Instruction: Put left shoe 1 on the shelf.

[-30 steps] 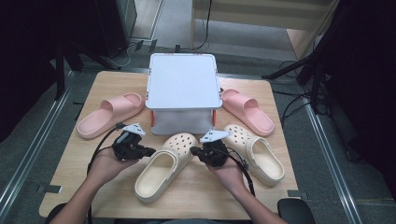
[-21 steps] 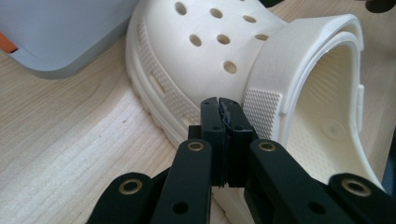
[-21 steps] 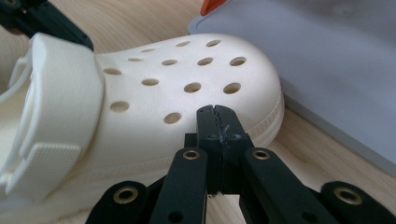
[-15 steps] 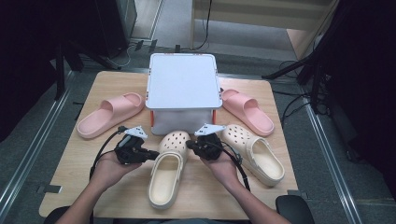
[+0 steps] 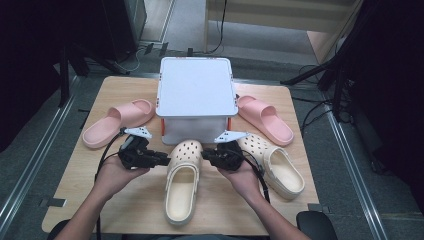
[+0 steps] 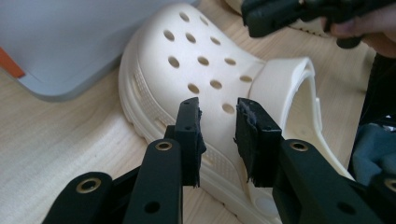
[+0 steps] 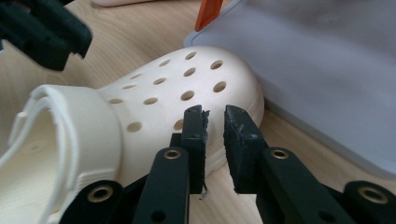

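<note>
A cream clog (image 5: pixel 182 180) lies mid-table, its holed toe toward a white lidded box (image 5: pixel 196 95). My left gripper (image 5: pixel 162 159) sits at the clog's left side and my right gripper (image 5: pixel 206 158) at its right side, both near the toe. In the left gripper view the jaws (image 6: pixel 217 109) stand a little apart with nothing between them, and the clog (image 6: pixel 187 60) lies just beyond. In the right gripper view the jaws (image 7: pixel 214 116) are narrowly apart and empty, close to the clog's (image 7: pixel 154 93) toe.
A second cream clog (image 5: pixel 272 162) lies to the right of my right hand. One pink slide (image 5: pixel 117 122) lies left of the box and another (image 5: pixel 265 119) right of it. The box has orange latches (image 7: pixel 208 13). The table edge (image 5: pixel 170 230) runs near the person.
The middle clog has swung from a diagonal lie to straight, toe pointing at the box. Both grippers have closed in on its two sides.
</note>
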### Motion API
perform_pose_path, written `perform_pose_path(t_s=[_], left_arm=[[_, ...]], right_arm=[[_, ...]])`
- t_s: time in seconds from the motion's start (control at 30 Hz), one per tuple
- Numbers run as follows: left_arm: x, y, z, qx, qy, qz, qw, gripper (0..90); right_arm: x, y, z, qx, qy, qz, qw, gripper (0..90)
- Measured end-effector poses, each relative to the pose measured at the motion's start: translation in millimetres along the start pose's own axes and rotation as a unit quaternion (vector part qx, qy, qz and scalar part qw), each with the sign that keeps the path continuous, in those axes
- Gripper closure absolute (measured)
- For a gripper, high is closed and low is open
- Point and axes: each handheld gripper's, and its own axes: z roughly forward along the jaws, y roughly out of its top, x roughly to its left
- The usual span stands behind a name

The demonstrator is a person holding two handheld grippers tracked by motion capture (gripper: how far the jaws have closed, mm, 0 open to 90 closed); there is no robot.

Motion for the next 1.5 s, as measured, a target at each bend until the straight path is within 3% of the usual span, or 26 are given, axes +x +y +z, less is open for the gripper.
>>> perform_pose_path(t_s=[0.3, 0.57, 0.73, 0.9, 1.0, 1.13, 1.23, 1.5], left_arm=[[5.0, 21.4, -13.8, -0.014, 0.007, 0.008, 0.9998, 77.3], [8.2, 54.6, -36.4, -0.033, 0.02, 0.017, 0.9991, 81.8], [8.7, 68.9, -44.8, -0.037, 0.023, 0.021, 0.9988, 84.4], [10.0, 89.8, -56.1, -0.04, 0.03, 0.031, 0.9983, 85.7], [14.0, 99.0, -58.7, -0.046, 0.024, 0.029, 0.9983, 85.8], [20.8, 106.5, -56.2, -0.046, 0.028, 0.021, 0.9983, 86.0], [28.7, 112.1, -49.9, -0.031, 0.036, 0.02, 0.9987, 86.1], [36.0, 109.7, -44.4, -0.029, 0.042, 0.028, 0.9983, 86.1]], right_arm=[[10.5, -3.4, -16.8, 0.0, 0.006, 0.002, 1.0, 70.2], [26.7, -8.7, -33.6, -0.002, 0.013, 0.02, 0.9997, 64.5], [36.6, -11.6, -36.3, 0.0, 0.013, 0.017, 0.9998, 60.0], [47.3, -16.6, -34.0, 0.005, 0.017, 0.002, 0.9998, 55.0], [53.0, -21.6, -31.4, 0.009, 0.012, -0.004, 0.9999, 52.9], [57.7, -25.2, -26.7, 0.015, 0.009, 0.005, 0.9998, 50.2], [64.2, -27.7, -19.2, 0.015, 0.006, 0.014, 0.9998, 43.9], [67.9, -35.3, -0.1, 0.026, -0.021, 0.045, 0.9984, 39.4]])
